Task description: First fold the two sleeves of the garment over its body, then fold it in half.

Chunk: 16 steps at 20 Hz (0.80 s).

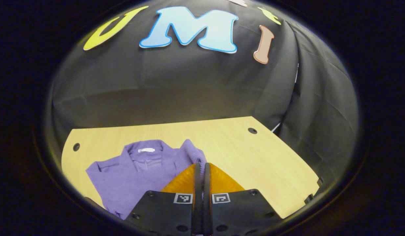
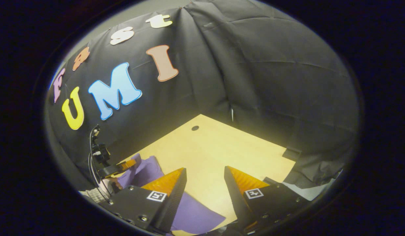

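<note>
A purple garment (image 1: 130,177) lies on the wooden table (image 1: 254,154), its collar with a white label (image 1: 146,150) pointing away. My left gripper (image 1: 201,165) is shut on the cuff end of one sleeve (image 1: 193,151), which rises in a fold in front of the fingertips. In the right gripper view, a flat corner of the garment (image 2: 195,214) lies under my right gripper (image 2: 205,173), which is open and holds nothing. Farther off on the left, the left gripper (image 2: 132,163) holds up the purple sleeve (image 2: 148,171).
The black cloth wall closes off the table's far and right sides. Small round holes (image 1: 252,130) sit near the table's corners. Bare wood (image 2: 205,147) stretches to the right of the garment. A hand and sleeve (image 2: 99,193) hold the far gripper.
</note>
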Tool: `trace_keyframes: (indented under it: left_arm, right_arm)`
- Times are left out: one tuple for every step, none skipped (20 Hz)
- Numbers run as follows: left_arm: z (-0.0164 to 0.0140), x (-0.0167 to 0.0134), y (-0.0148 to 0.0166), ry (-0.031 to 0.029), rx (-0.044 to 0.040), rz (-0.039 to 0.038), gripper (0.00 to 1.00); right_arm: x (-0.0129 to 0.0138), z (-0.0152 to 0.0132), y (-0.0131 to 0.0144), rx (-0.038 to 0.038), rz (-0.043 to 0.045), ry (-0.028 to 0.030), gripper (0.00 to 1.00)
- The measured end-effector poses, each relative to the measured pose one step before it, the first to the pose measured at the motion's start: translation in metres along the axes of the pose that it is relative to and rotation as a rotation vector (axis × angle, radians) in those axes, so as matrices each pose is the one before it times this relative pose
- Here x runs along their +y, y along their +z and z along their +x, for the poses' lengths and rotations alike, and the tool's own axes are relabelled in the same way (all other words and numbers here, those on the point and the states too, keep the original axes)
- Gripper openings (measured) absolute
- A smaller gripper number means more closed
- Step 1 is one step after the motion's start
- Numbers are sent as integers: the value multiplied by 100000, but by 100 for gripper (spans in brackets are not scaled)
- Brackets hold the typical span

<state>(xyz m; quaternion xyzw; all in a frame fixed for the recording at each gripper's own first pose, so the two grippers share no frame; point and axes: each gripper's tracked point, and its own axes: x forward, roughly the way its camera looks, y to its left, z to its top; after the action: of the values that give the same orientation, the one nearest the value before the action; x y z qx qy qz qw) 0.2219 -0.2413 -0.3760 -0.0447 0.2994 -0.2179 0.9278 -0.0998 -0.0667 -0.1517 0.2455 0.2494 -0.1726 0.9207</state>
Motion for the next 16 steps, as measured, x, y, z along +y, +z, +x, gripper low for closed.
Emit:
trace_keyframes:
  left_arm:
    - [602, -182, -511, 649, 1218, 811, 7]
    - [569, 55, -571, 1603, 1679, 1077, 7]
    - [596, 175, -597, 1820, 1479, 941, 7]
    - [820, 124, -778, 1726, 2044, 669, 7]
    - [473, -3, -827, 754, 2752, 632, 7]
    - [460, -380, -842, -1278, 2955, 126, 8]
    - [54, -144, -560, 132, 1795, -2, 10]
    - [236, -60, 79, 178, -88, 283, 33]
    - [-263, 120, 166, 230, -811, 311, 55]
    - [-407, -177, 167, -986, -526, 228, 78]
    - [-556, -105, 129, -748, -43, 203, 100]
    - [-543, 353, 181, 78, -459, 661, 98]
    - [-791, 377, 144, 316, -628, 484, 97]
    - [-793, 413, 119, 168, -985, 109, 97]
    - [-1102, 544, 17, -125, -655, -236, 97]
    - [-1298, 604, -54, -45, -1042, -142, 97]
  right_arm:
    - [-587, -169, -93, 547, 95, -1001, 71]
    - [-491, -116, -113, 641, -16, -836, 71]
    - [-402, 4, -65, 358, -20, -644, 71]
    - [-346, -25, 57, -74, 79, -674, 71]
    - [-508, -197, 21, -297, 232, -560, 71]
    - [-399, -145, 46, -128, 385, -272, 71]
    - [-85, -83, -158, 249, 261, -55, 71]
    - [11, 54, -194, 525, -45, 190, 71]
    - [263, 390, -204, 654, -248, 435, 65]
    - [177, 200, -187, 656, -225, 745, 65]
    - [91, -51, -175, 548, -335, 1108, 65]
    - [463, 171, -11, 627, -689, 1325, 65]
    - [836, 570, -167, 672, -948, 1574, 71]
    - [722, 478, -69, 785, -1193, 1885, 65]
    - [422, 409, -229, 910, -1550, 2088, 65]
    - [772, 564, -197, 1251, -1932, 2240, 65]
